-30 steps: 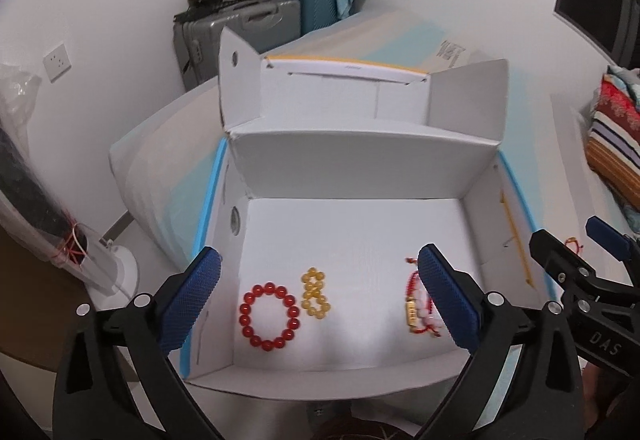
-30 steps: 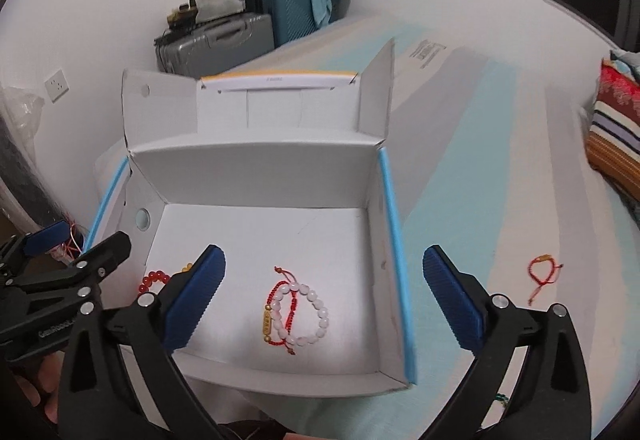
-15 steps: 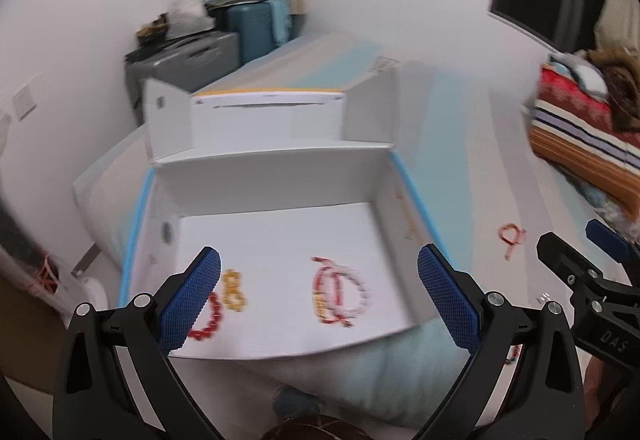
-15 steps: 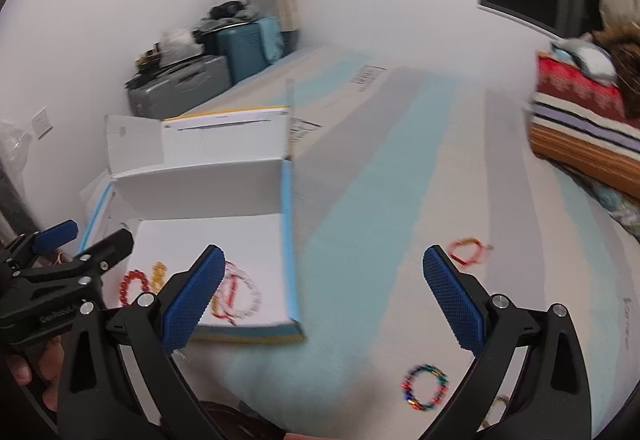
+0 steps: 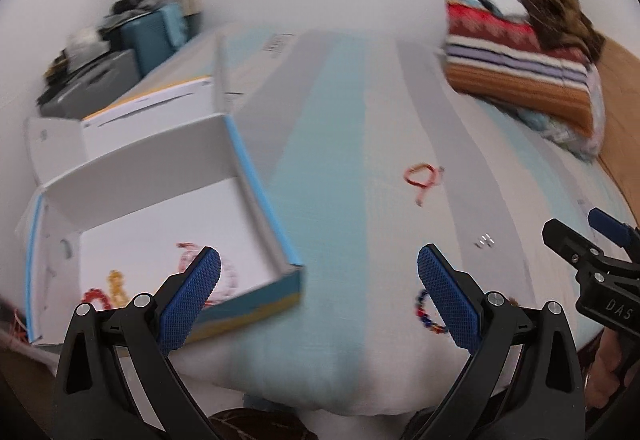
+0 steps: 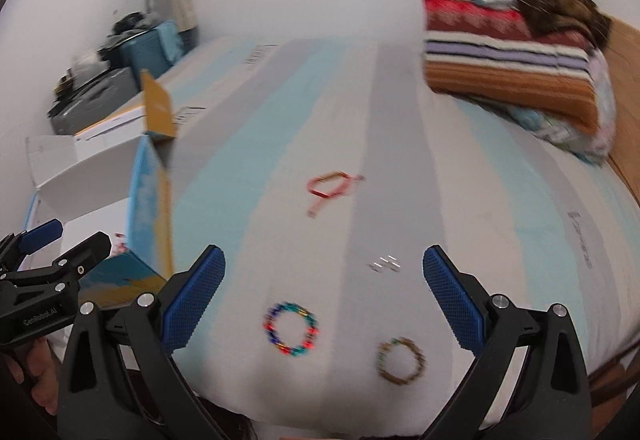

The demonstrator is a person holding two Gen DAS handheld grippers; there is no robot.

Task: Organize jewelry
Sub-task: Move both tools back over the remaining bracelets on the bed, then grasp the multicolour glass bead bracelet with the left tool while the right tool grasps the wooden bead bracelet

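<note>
Both grippers, left (image 5: 319, 272) and right (image 6: 324, 272), we hold spread wide with nothing between the fingers. Three bracelets (image 6: 291, 334) lie on the bed (image 6: 460, 159); others sit in the box (image 5: 256, 183).

motion blur smears the box's bracelets (image 5: 192, 276), perhaps three; the tiny silver bits (image 6: 385, 264) stay unidentifiable.

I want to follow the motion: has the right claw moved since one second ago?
Yes. The right claw swung to the right, away from the box, and now points at the beaded bracelets on the bed.
</note>
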